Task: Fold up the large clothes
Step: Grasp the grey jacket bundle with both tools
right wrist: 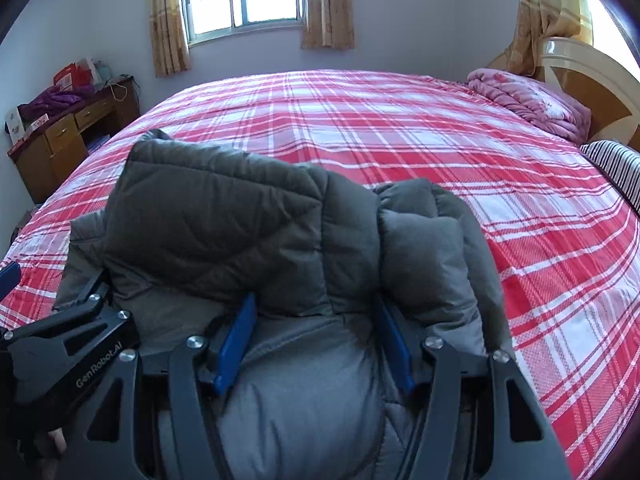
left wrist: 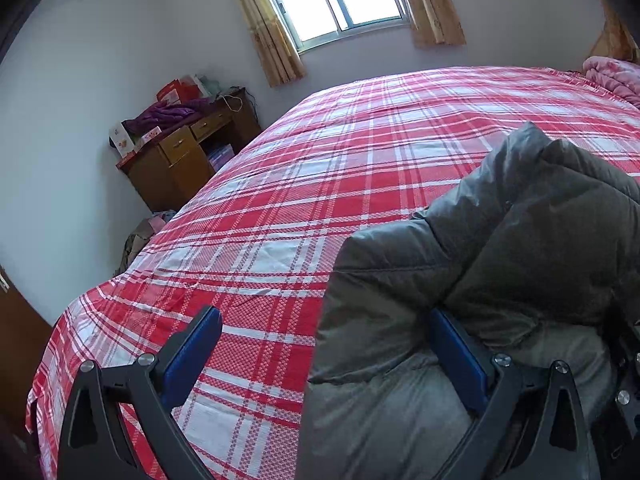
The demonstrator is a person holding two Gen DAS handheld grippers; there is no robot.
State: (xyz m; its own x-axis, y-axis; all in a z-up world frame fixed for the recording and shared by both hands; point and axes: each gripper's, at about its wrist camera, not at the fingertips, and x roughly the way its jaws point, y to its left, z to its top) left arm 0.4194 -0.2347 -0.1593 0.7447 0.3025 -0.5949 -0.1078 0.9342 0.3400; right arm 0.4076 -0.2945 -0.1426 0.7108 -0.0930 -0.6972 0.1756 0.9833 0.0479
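A grey padded jacket lies bunched at the near edge of the bed; it fills the right of the left wrist view. My left gripper is open, its right blue pad tucked under a fold of the jacket, its left pad over bare sheet. My right gripper is open with both blue pads pushed under a thick fold of the jacket, its tips hidden by the cloth. The left gripper's black body shows at the lower left of the right wrist view.
The bed carries a red and white plaid sheet. A pink quilt and a striped pillow lie by the headboard at the right. A wooden desk piled with boxes and purple clothing stands by the far-left wall under a window.
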